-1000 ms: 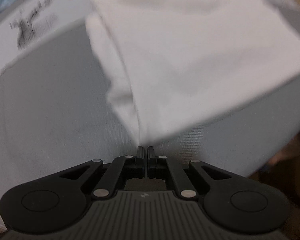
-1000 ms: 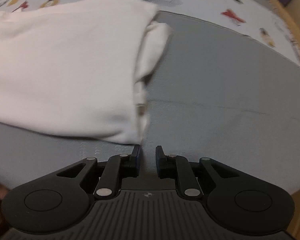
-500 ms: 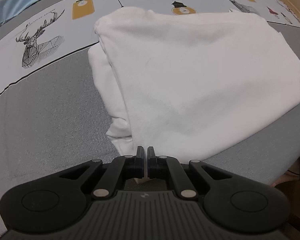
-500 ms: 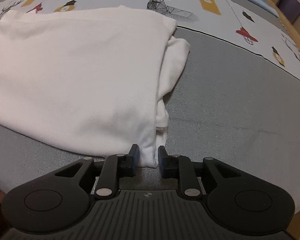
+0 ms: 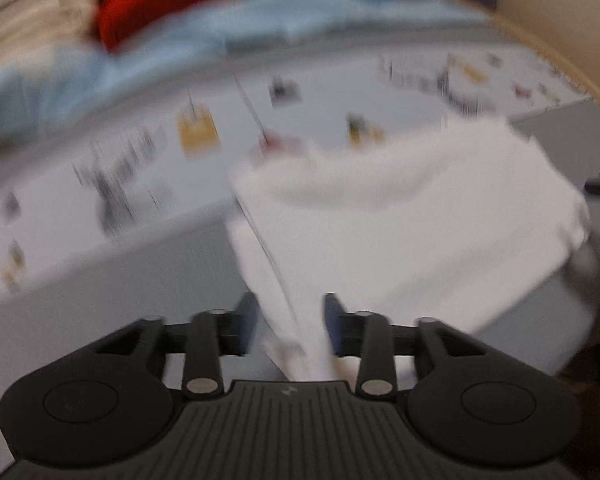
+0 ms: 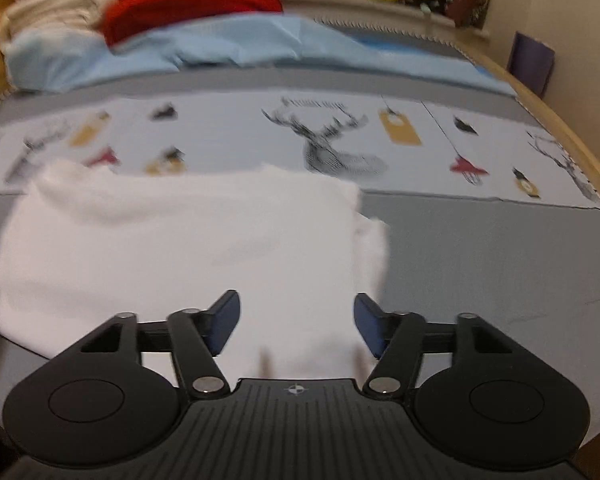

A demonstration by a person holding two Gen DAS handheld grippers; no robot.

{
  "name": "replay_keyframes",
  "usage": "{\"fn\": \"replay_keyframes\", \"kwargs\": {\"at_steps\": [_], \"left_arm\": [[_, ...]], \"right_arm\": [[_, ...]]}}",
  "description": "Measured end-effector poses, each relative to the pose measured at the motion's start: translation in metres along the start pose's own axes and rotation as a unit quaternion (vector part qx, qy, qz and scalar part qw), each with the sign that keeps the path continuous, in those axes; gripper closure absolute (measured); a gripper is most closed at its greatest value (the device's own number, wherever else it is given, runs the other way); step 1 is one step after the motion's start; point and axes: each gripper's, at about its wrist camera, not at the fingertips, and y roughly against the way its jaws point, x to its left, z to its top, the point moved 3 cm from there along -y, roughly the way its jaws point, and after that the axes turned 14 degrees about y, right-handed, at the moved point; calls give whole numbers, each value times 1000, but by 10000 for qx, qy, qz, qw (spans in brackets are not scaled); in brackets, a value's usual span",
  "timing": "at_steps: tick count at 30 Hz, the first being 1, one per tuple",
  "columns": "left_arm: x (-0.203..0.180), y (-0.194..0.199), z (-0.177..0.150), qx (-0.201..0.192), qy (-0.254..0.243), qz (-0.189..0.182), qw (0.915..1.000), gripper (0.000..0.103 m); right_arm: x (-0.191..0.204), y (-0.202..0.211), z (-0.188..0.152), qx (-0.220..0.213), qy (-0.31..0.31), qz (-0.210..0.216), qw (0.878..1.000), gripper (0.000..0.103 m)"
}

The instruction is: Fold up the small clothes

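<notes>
Left gripper, right gripper: jaws opening, letting go the shirt | fold laid, we judge | next: regrip near shirt's edge.

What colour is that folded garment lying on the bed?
The folded garment is plain white, clearest in the right wrist view.

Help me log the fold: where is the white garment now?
The white garment lies folded on the grey bedspread, left of centre in the right wrist view, just below the deer-print band.

Right gripper opening over the folded, slightly blurred white garment.
</notes>
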Motion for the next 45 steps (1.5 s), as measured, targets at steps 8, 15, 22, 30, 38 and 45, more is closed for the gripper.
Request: {"fn": "replay_keyframes", "kwargs": {"at_steps": [8, 15, 22, 30, 38, 45], "left_arm": [[50, 54, 13, -1481, 1315, -101, 9801, 30], [59, 33, 15, -921, 1582, 200, 9829, 35], [77, 33, 14, -879, 1724, 258, 9808, 35], [97, 24, 4, -656, 1767, 318, 9816, 35], [109, -2, 7, -163, 2042, -14, 9788, 35], [100, -74, 10, 987, 3129, -1282, 9359, 20]], "right_arm": [[83, 20, 22, -589, 283, 419, 9970, 36], [178, 4, 34, -705, 1055, 1184, 9848, 74], [259, -14, 37, -806, 1879, 1723, 9636, 87], [331, -50, 25, -403, 2907, 2189, 9306, 62], [338, -58, 30, -386, 3135, 2190, 9232, 88], [307, -26, 53, -816, 2418, 2425, 9360, 93]]}}
